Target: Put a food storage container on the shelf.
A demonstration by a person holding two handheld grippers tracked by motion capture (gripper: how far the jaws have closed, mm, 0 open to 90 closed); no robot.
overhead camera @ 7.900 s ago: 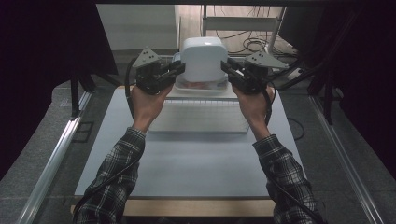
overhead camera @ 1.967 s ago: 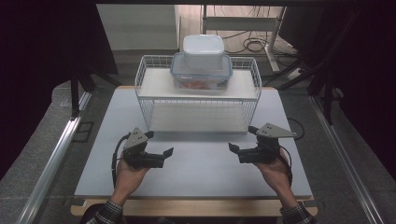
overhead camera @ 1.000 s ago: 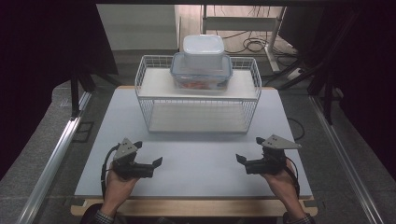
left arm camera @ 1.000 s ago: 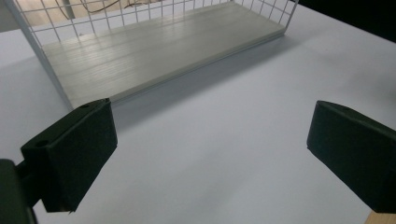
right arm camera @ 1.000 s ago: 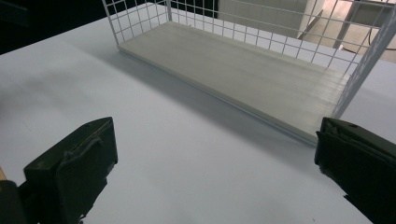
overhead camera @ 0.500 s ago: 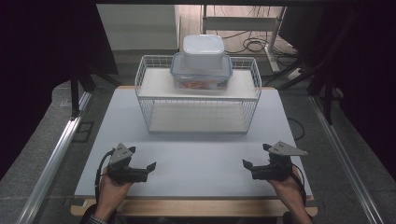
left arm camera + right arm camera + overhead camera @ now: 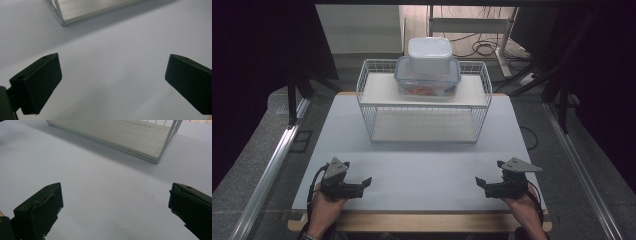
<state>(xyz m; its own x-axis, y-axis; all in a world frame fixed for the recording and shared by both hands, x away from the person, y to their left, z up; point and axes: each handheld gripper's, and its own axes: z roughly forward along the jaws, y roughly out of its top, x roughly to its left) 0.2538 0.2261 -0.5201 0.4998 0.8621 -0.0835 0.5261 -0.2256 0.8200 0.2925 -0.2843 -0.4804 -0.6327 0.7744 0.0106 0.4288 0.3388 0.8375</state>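
My left gripper [image 7: 362, 183] rests near the front left corner of the table, its jaws spread wide with nothing between them; in the left gripper view the two black pads [image 7: 41, 82] stand far apart over bare pale surface. My right gripper [image 7: 482, 183] sits near the front right corner, jaws just as wide and holding nothing, its pads [image 7: 42, 212] framing the same plain surface in the right gripper view. The two grippers point inward toward each other, well apart, with my hands behind them at the table's near edge. Under them lies a pale grey-white tabletop [image 7: 427, 170], smooth and unmarked, with a wooden strip along its front edge. Around the table the room is dark; a metal rail [image 7: 267, 175] runs along the floor at the left, and cables [image 7: 482, 47] lie on the lighter floor beyond the far side. Toward the back of the table stands a white wire rack [image 7: 424, 107] with a lower shelf and an upper shelf, well apart from both grippers. On the upper shelf sits a clear lidded container [image 7: 428, 77] with something reddish inside that I cannot make out, and on its lid rests a smaller white container [image 7: 429, 51] whose contents are hidden. In the gripper views the rack is cut off at the top edge: a corner of its base board [image 7: 95, 7] in the left one, the lower board and a few wires [image 7: 120, 137] in the right one.
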